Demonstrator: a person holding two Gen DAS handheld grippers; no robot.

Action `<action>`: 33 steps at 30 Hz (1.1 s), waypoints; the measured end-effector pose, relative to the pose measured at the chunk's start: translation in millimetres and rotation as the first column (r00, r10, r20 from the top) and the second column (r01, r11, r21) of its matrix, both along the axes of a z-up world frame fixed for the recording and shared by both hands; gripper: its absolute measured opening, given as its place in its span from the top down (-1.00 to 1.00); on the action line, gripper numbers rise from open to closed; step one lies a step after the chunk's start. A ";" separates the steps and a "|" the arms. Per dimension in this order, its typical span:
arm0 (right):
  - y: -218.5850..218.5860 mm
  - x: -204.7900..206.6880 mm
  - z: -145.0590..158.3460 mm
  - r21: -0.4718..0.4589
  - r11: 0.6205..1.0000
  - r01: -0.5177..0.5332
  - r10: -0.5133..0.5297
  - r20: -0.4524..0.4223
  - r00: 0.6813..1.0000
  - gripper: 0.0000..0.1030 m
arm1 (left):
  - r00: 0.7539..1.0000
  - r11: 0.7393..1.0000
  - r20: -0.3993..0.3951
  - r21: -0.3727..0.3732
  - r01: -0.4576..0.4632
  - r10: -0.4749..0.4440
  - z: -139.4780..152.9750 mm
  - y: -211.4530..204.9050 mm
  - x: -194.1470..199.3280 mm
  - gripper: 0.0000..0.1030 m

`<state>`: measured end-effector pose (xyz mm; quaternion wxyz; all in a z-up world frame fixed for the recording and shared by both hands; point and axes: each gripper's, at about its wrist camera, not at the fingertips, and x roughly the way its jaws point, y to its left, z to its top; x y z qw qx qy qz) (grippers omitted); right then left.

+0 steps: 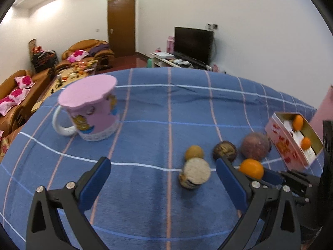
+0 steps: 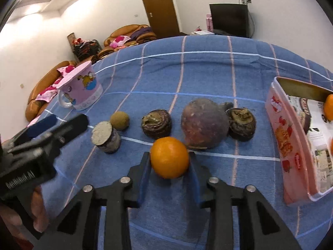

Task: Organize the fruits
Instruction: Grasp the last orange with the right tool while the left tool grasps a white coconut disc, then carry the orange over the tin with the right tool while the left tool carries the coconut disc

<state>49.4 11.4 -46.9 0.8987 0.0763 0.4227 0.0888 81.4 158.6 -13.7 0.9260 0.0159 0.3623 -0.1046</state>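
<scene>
Nearest the right wrist camera, the right gripper [image 2: 169,163] has its blue-padded fingers closed against both sides of a round orange fruit [image 2: 169,160], holding it just above the blue checked tablecloth [image 2: 208,70]. To its left, the left gripper [image 1: 164,164] hangs with its jaws spread wide and nothing between them. Just past the held orange lies a row of produce on the cloth: a short cut cylinder with a pale flat face and dark skin [image 2: 106,136], a small round tan-brown fruit [image 2: 119,120] touching its far side, a dark wrinkled brown-purple lump [image 2: 156,123], a large dull purple-red round fruit [image 2: 205,123], and a second dark wrinkled lump [image 2: 241,124] just beside it on the right. Further right stands a pink rectangular open box with printed strawberries on its side [image 2: 285,143], holding small oranges [image 1: 298,122] on its pale lining. Farther off on the left sits a pink cartoon-printed mug with a white handle [image 1: 93,112], upside down on the cloth. Beyond the table are brown leather sofas [image 1: 87,50] with pink cushions, a brown wooden door [image 1: 121,27] and a dark television screen [image 1: 193,43].
</scene>
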 end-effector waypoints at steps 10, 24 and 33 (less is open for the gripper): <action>-19.2 -39.7 20.5 -0.060 0.998 0.020 -0.012 0.121 0.993 0.31 | 0.997 0.995 -0.015 0.056 0.079 -0.078 -9.6 -23.3 -2.7 -0.88; -45.1 -49.6 32.0 -0.032 0.999 0.029 -0.023 0.187 0.982 0.31 | 0.989 0.999 -0.141 -0.026 0.033 -0.036 -28.7 -17.6 15.5 0.32; -43.4 -63.3 45.2 -0.019 1.000 -0.001 0.007 0.295 0.956 0.31 | 0.984 0.984 0.068 -0.086 -0.156 0.162 -1.5 7.2 -10.0 0.32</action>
